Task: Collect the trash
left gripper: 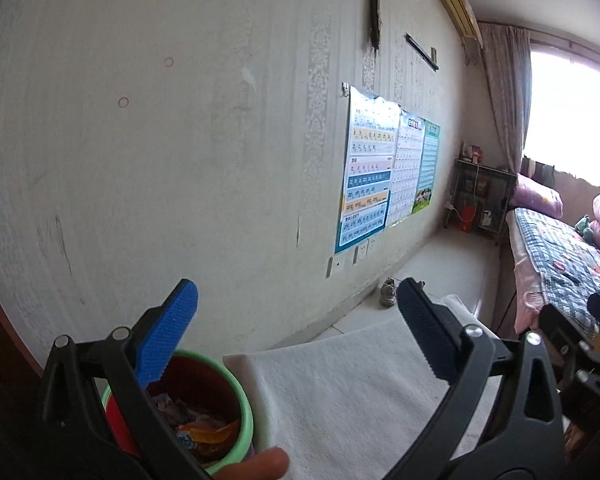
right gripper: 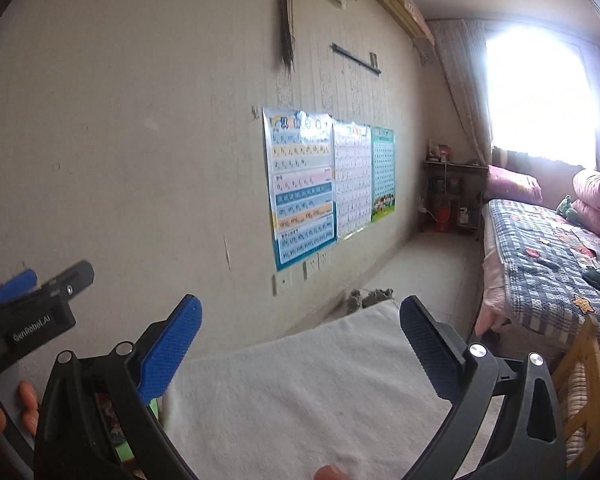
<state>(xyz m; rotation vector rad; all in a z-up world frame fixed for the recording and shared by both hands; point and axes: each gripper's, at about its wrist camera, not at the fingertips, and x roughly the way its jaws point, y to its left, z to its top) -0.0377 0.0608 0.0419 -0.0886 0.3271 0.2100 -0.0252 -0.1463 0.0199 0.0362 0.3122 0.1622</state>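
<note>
Along the pale, striped-wallpaper wall (left gripper: pixel 160 160) hang three learning charts (left gripper: pixel 384 172) side by side, with sockets (right gripper: pixel 312 268) just below them. Higher up: a beige air conditioner (left gripper: pixel 458 6), a dark hanging strip and a green packet. A white cloth-covered surface (left gripper: pixel 340 392) fills the foreground in both views; it is bare where visible. Beyond its far edge, grey shoes (left gripper: pixel 388 294) lie on the light tiled floor (left gripper: pixel 452 264) near the wall. At the far end, a metal shelf rack (left gripper: pixel 480 200) with a red container beside a bright window (right gripper: pixel 540 92) with curtains. Right side: a bed (right gripper: pixel 548 264) with a checked quilt and pink pillows.

Left gripper (left gripper: pixel 298 334): released, fingers spread wide, nothing between them. Right gripper (right gripper: pixel 300 344): likewise released and empty.

Trash: wrappers (left gripper: pixel 198 428) lie inside a green-rimmed bin (left gripper: pixel 246 412), red inside, standing at the cloth's left edge, partly behind the left gripper's blue pad. A fingertip shows at the bottom edge of each view.
</note>
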